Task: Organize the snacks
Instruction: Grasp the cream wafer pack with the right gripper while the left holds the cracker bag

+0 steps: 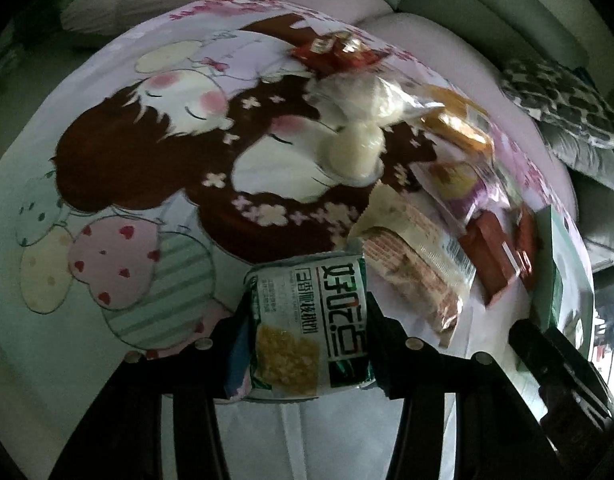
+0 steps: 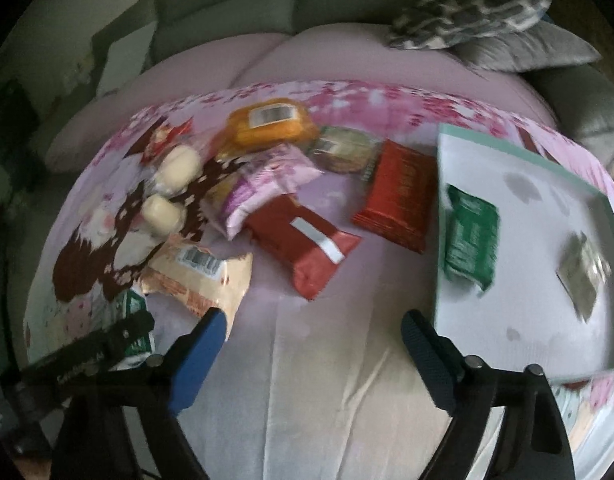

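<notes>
left wrist view: left gripper [image 1: 305, 322] jaws clamp green snack packet [image 1: 303, 320].

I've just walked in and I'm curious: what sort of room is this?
Probably a home living room: a grey sofa with cushions stands behind a table under a cartoon-print cloth strewn with snack packets.

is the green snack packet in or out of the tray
In. The green snack packet lies flat on the tray floor near its left wall, beside a smaller greyish packet.
</notes>
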